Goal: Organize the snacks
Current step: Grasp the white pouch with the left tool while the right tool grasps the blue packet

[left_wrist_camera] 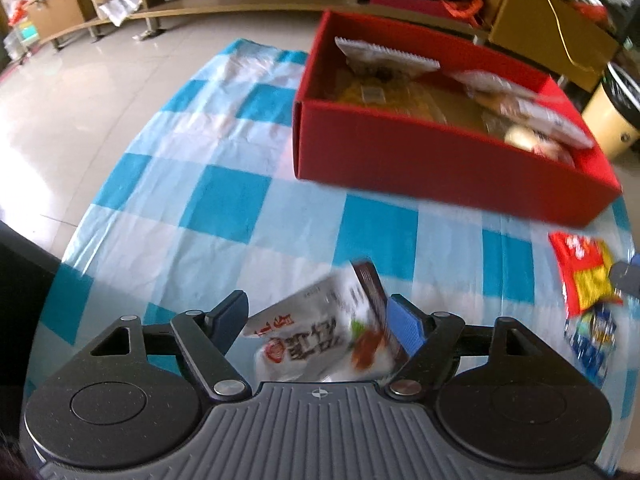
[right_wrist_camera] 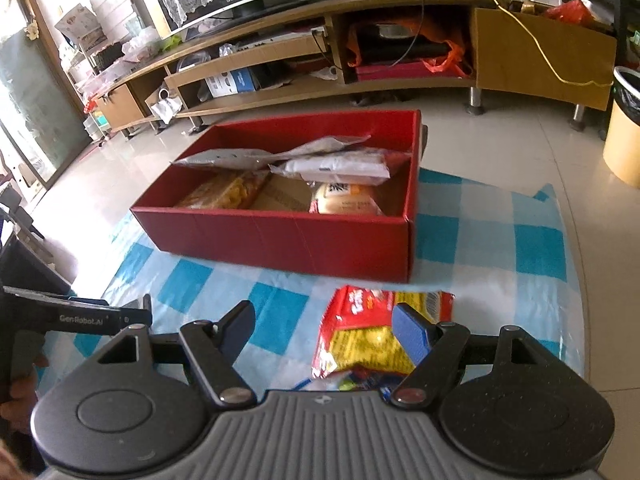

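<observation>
Snack packets are being picked: white packet (left_wrist_camera: pixel 316 336) between the left gripper's (left_wrist_camera: pixel 316 320) parted jaws; closing is needed next, right gripper (right_wrist_camera: pixel 324 330) parted too.

Wrist views angled down, sharing red box (left_wrist_camera: pixel 440 168)

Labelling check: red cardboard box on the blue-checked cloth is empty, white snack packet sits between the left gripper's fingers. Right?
Not quite. The red cardboard box on the blue-checked cloth already holds several snack packets, as the right wrist view shows. The white snack packet does sit between the left gripper's fingers.
</observation>
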Motion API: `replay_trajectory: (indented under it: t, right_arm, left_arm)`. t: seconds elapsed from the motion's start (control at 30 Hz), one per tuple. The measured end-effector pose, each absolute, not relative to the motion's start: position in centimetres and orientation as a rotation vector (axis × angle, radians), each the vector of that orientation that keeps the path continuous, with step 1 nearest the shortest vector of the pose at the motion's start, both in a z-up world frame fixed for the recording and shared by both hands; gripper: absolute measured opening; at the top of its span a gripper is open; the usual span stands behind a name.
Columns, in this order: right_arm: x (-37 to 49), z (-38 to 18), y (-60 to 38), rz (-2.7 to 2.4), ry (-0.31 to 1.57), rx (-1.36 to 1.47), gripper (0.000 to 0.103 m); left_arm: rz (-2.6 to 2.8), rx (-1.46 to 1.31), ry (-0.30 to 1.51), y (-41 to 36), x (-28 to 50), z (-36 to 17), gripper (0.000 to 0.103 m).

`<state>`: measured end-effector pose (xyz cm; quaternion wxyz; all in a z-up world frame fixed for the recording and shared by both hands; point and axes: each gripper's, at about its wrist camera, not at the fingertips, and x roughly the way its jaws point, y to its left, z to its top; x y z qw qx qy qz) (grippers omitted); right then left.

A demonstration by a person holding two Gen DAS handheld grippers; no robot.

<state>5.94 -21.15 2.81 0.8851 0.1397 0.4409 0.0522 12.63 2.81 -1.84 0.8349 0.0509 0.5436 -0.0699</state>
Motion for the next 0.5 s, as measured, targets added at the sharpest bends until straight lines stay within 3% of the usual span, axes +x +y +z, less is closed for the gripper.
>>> replay_trajectory:
  t: [0.27, 0.5]
  right_arm:
    - [5.2, 2.6, -21.6, 0.121, 0.936, 0.307, 0.074]
    - [4.3, 2.4, -21.2, 0.127, 0.951, 0.303, 0.074]
  left_arm:
    - [-0.215, 0.104, 1.204, 3.9, 9.6, -2.1, 0.082]
    - [-0.143, 0.159, 1.160, 2.7, 11.5, -2.6, 0.082]
